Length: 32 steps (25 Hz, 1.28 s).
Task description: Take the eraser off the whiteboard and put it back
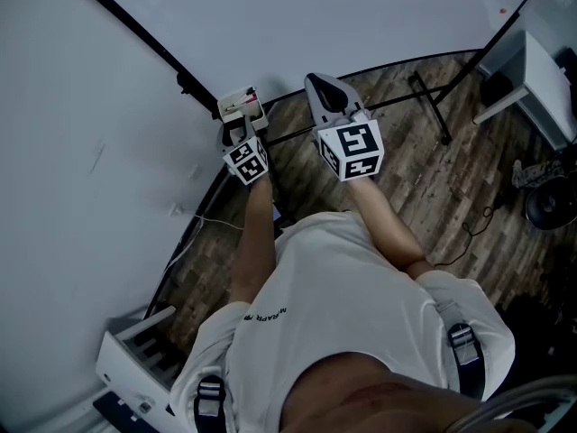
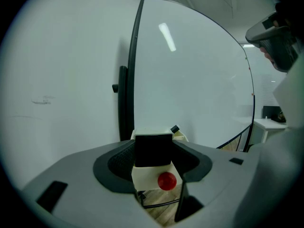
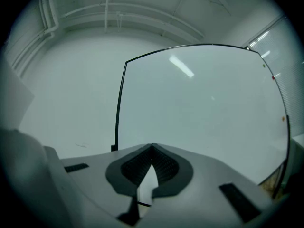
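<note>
Left hand-held gripper [image 2: 153, 151] is clamped on the eraser [image 2: 149, 175], a white block with a black pad and a red dot [image 2: 166, 180], held just beside the black frame [image 2: 135, 70] at the whiteboard [image 2: 194, 80] edge; whether it touches the board cannot be told. Right hand-held gripper [image 3: 151, 147] has its jaws together on nothing, facing the same board. Below lies a wooden floor [image 1: 406, 179], with a pale wall [image 1: 81, 152] to the left

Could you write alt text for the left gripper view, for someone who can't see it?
The left gripper clamps a white eraser with a black face and a round red spot between its two grey jaws. Beyond it stands a large whiteboard in a thin black frame.
</note>
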Tool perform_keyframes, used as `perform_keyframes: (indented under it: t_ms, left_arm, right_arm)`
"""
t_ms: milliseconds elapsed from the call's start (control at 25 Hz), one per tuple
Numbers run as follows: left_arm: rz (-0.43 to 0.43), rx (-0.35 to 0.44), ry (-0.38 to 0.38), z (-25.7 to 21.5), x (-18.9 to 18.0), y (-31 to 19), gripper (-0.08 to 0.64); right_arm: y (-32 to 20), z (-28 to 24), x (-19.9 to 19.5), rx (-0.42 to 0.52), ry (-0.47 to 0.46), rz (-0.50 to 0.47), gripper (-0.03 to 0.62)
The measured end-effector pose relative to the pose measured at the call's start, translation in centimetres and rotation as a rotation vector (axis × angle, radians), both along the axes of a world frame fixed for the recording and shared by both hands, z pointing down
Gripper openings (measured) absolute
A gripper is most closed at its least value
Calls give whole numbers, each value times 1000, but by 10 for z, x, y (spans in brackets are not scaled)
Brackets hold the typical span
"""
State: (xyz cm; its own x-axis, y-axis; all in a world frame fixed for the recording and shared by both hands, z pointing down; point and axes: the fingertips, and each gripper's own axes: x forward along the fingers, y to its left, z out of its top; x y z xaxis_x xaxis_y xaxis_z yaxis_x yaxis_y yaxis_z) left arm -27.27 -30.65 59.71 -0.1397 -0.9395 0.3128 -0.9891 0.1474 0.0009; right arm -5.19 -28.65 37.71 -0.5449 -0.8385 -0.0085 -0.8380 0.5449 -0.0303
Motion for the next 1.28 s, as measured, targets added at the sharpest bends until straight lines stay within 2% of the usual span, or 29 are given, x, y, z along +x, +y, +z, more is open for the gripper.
perform_keyframes:
  t_ms: [520,1000,1280]
  left_arm:
    - [35,-71,19,24,0,-3,232]
    - [47,-76,30,26,7,-2,261]
    - [27,-43,44,13,6,2,261]
  right_arm:
    - [0,7,-2,-12,-5,-4,5]
    - [1,11,-4,-22,-2,-12,6]
    - [1,14,-3,-27,6,-10,6]
